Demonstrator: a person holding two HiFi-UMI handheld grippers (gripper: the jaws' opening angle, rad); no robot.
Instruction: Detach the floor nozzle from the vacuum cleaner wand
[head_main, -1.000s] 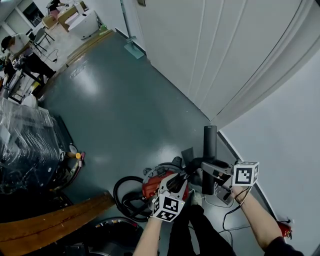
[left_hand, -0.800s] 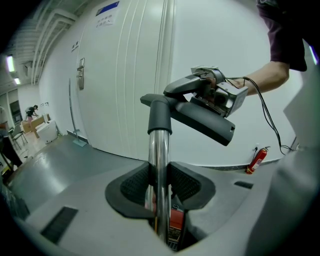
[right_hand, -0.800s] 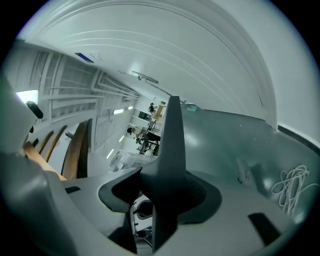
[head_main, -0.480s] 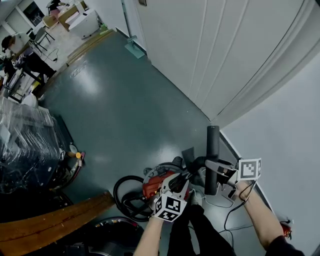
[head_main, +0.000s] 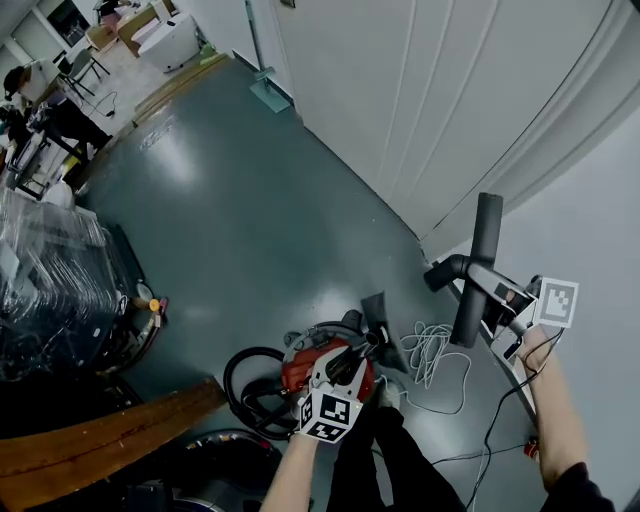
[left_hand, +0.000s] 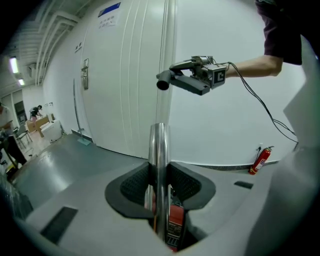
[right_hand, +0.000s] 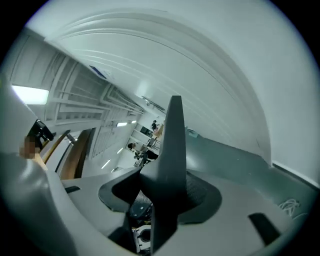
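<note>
While the left gripper (head_main: 350, 360) clamps the chrome wand (left_hand: 159, 165) between its pads low over the red vacuum cleaner (head_main: 300, 368), the right gripper (head_main: 488, 290) holds the black floor nozzle (head_main: 482, 250) (jaws closed firmly on it). The nozzle is clear of the wand, high beside the white wall (head_main: 590, 220) and well apart from the left gripper.

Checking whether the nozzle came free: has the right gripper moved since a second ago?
Yes. The right gripper, holding the floor nozzle, went up and right, away from the red vacuum body.
</note>
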